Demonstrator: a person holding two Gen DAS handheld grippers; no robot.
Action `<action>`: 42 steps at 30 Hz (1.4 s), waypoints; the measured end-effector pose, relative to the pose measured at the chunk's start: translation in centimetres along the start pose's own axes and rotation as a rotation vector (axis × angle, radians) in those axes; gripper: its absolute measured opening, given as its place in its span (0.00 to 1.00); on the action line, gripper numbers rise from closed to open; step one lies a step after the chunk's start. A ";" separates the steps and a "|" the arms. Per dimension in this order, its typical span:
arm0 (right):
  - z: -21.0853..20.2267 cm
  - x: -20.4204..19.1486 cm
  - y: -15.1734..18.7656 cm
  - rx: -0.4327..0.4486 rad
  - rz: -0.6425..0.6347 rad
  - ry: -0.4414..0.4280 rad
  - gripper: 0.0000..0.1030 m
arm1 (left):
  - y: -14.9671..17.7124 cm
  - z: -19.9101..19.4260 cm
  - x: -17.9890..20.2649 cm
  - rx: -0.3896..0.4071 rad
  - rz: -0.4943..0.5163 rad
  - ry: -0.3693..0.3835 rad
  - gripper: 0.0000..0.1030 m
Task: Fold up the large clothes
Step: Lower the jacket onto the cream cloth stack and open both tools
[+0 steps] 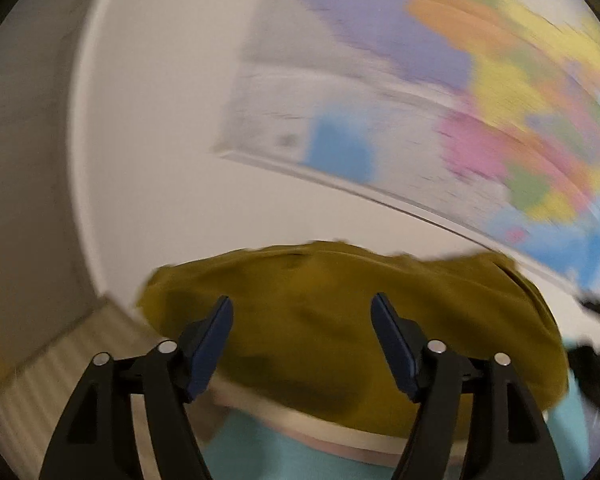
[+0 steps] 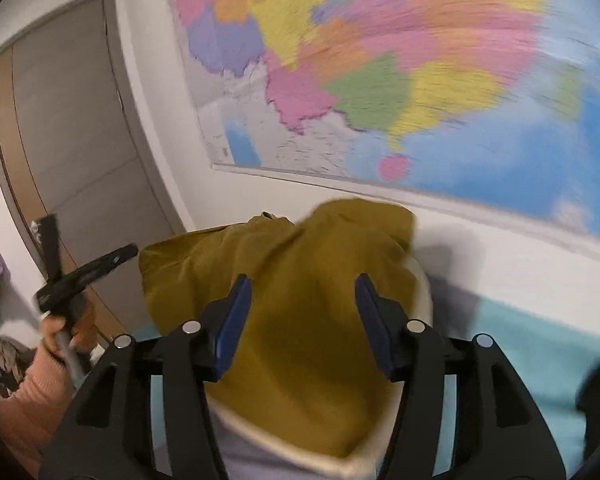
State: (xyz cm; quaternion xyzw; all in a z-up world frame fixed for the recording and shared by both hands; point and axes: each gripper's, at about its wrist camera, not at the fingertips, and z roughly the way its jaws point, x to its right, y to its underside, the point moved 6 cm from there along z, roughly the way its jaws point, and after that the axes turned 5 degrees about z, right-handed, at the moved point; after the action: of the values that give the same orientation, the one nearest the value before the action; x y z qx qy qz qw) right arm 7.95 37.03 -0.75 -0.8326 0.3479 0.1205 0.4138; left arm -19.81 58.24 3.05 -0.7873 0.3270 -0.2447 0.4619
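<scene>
Mustard-yellow garment [image 2: 296,312] lies bunched on a cream pillow [image 2: 422,280] atop the teal bed [image 2: 520,344], by the wall w/ map [image 2: 380,72]; looks soft, light, floppy, so best pinched at a hem edge or corner, not the mound. Left gripper [image 1: 302,338] and right gripper [image 2: 302,314] both hover over it, jaws apart, nothing held.

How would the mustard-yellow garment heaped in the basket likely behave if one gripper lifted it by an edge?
The mustard-yellow garment would probably go floppy: it lies in soft folds, slumped over the basket rim. It likely drapes and unfurls rather than rising as one piece. The matte, thick-looking cloth suggests pads would grip it without slipping.
</scene>
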 end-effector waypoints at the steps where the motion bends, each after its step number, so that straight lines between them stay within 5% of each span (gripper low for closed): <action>1: 1.0 -0.2 -0.2 -0.005 -0.006 0.015 0.52 | 0.0 0.4 1.8 -0.006 0.043 0.033 0.71; 4: 5.9 1.4 -0.7 -0.082 0.052 0.055 0.47 | 0.7 2.2 5.6 -0.045 0.102 0.110 0.71; 7: 9.4 5.8 1.9 -0.217 0.160 0.145 0.20 | 2.2 4.9 6.9 -0.112 0.092 0.133 0.71; 10: 9.7 11.0 5.7 -0.288 0.273 0.269 0.30 | 3.6 6.6 7.1 -0.152 0.076 0.139 0.71; 13: 7.7 12.5 6.9 -0.270 0.358 0.210 0.33 | 3.8 6.5 7.1 -0.142 0.114 0.121 0.70; 18: 2.0 5.3 2.3 -0.085 0.128 0.085 0.33 | 2.8 5.1 7.4 -0.127 0.063 0.182 0.70; 23: 4.7 -1.5 0.8 -0.125 -0.033 -0.039 0.33 | 2.5 5.4 9.9 -0.131 0.094 0.202 0.70; 27: 9.6 1.3 3.4 -0.251 -0.030 0.077 0.32 | 3.1 5.9 11.2 -0.148 0.124 0.200 0.70; 29: 9.8 3.2 4.5 -0.260 0.061 0.035 0.33 | 3.5 6.1 10.8 -0.155 0.125 0.184 0.70; 34: 6.2 3.6 4.1 -0.193 0.128 0.014 0.37 | 3.9 5.4 9.5 -0.142 0.113 0.170 0.70; 38: 1.8 1.3 4.4 -0.104 0.057 -0.039 0.38 | 3.8 4.0 7.1 -0.093 0.082 0.133 0.72; 42: 0.9 0.1 8.1 -0.146 0.000 -0.062 0.38 | 4.0 4.8 3.1 -0.114 -0.001 0.076 0.72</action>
State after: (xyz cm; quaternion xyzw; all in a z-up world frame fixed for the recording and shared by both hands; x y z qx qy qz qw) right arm 2.58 34.33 -6.27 -0.8564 0.3251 0.1713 0.3626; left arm -15.63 57.25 -2.45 -0.8025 0.3573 -0.2559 0.4034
